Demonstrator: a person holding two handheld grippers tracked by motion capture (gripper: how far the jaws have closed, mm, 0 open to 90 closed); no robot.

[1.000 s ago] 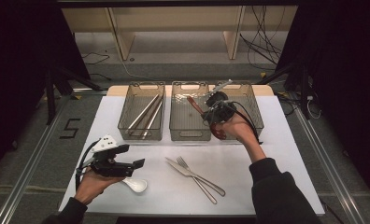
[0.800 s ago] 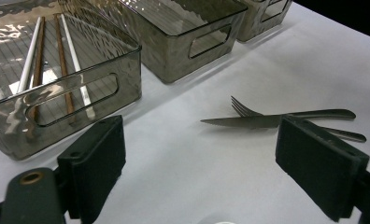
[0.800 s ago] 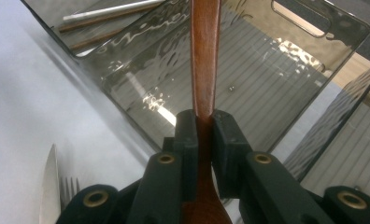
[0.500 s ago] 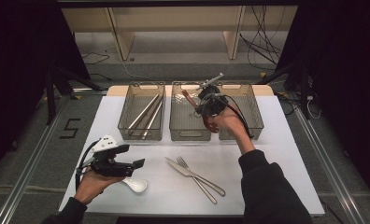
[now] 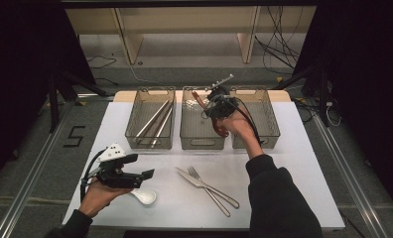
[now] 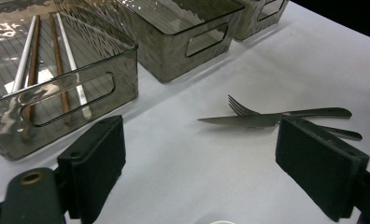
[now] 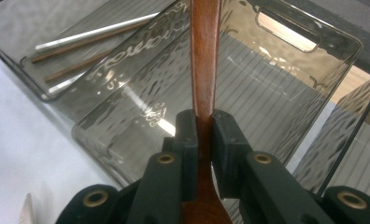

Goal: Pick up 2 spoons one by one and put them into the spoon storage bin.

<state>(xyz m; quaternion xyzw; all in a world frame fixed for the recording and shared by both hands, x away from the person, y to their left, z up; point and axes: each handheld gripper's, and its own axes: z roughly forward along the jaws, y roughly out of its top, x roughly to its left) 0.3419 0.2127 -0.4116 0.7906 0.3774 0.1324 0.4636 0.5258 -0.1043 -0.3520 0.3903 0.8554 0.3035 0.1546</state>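
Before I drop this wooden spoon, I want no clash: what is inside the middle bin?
The middle bin looks bare through its ribbed floor; the wooden spoon, clamped in the right tongs, hangs above it. The strip of floor behind the spoon is covered.

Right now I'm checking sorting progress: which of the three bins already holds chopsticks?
The left bin: chopsticks lie inside it; the middle and right bins show none.

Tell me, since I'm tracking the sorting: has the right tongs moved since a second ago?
Yes. The right tongs, shut on the wooden spoon, shifted left, from the right bin to above the middle bin.
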